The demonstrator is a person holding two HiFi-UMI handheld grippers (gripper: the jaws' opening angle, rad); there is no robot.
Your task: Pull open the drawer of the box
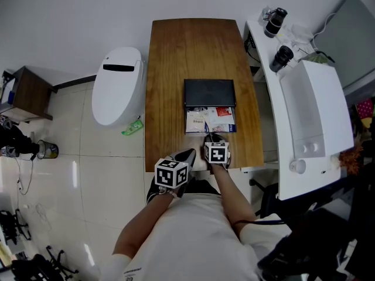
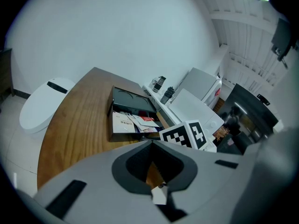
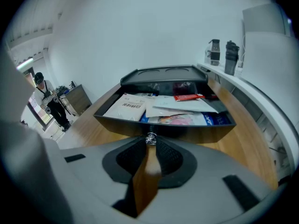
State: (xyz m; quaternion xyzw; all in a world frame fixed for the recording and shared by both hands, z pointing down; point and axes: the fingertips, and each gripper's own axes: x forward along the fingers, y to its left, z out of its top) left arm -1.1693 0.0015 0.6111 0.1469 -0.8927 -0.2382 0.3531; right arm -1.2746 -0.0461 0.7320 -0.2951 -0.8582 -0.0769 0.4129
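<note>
Drawer (image 1: 211, 122) stands pulled out toward you from the one black box (image 1: 209, 92), far-centre on the worktop (image 1: 170, 69). Your right tool (image 1: 211, 138) is pinched on its single metal knob (image 3: 150, 138), with a strip of bare wood before the near edge. Bare wood is wide on the left and narrow on the right. Your left tool (image 1: 187, 155) sits at the near edge, jaws almost together, empty.
</note>
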